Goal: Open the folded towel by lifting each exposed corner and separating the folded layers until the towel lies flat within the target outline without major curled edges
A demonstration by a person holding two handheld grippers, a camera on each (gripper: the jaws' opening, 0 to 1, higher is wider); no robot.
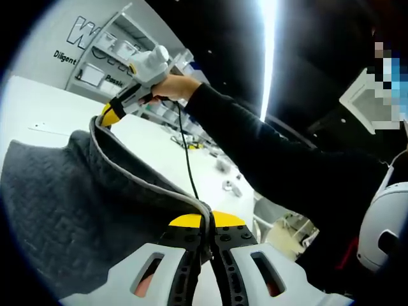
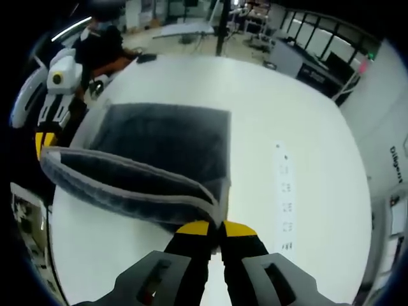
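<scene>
Towel (image 2: 159, 159) edge (grey-trimmed) clamped in left hand-held gripper (image 1: 208, 233) and right hand-held gripper (image 2: 220, 231), above table (image 2: 293, 127).

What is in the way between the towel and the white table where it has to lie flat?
Nothing visible. Both grippers hold the towel by its edge, lifted above the table; the small printed marks lie off to the side.

Bare table (image 2: 306, 127) lies open beyond the lifted towel (image 2: 159, 153); small clutter near its far edge.
</scene>
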